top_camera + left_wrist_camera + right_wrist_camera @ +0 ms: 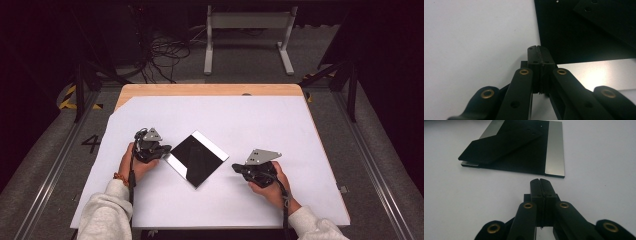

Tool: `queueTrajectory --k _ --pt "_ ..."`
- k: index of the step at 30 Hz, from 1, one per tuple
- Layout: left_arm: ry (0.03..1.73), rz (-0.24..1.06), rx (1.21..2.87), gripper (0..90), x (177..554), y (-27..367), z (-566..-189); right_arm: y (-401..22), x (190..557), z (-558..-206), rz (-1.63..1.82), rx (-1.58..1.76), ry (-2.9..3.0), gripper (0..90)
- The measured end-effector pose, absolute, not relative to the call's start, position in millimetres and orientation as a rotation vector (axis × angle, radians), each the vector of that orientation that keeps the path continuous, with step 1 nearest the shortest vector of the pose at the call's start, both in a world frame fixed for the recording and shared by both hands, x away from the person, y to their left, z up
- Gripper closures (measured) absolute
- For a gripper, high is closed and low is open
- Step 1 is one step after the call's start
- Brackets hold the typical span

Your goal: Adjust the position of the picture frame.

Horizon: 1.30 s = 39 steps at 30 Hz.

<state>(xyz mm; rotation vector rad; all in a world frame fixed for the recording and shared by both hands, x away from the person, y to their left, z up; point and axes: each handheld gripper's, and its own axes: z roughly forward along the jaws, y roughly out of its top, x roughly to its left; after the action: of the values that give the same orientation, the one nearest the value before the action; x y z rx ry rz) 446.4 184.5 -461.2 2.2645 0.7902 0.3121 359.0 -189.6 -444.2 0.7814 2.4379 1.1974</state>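
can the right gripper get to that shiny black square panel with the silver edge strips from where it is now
Probably yes. The right gripper, its jaws shut, points at the shiny black square panel with silver edge strips, and only bare white table cover lies between them. The gripper would have to open before gripping an edge.

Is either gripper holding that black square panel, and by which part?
Neither. Both the left gripper and right gripper are shut on nothing beside the panel.

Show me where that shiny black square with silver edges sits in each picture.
High view: black square at table centre, turned like a diamond.
Left gripper view: upper right, just beyond the shut left tool.
Right gripper view: upper left.
Shared landmark: white table cover.
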Motion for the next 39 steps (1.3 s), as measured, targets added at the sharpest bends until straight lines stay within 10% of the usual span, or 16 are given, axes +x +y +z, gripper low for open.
queueTrajectory --k 6,39 --pt "0.690 0.144 2.249 90.0 440.4 184.3 -463.9 -193.1 361.1 -446.3 1.189 0.816 2.421 90.0" --pt "0.516 0.136 2.314 90.0 402.2 143.6 -462.1 -212.0 363.3 -453.3 1.127 0.845 2.452 90.0"
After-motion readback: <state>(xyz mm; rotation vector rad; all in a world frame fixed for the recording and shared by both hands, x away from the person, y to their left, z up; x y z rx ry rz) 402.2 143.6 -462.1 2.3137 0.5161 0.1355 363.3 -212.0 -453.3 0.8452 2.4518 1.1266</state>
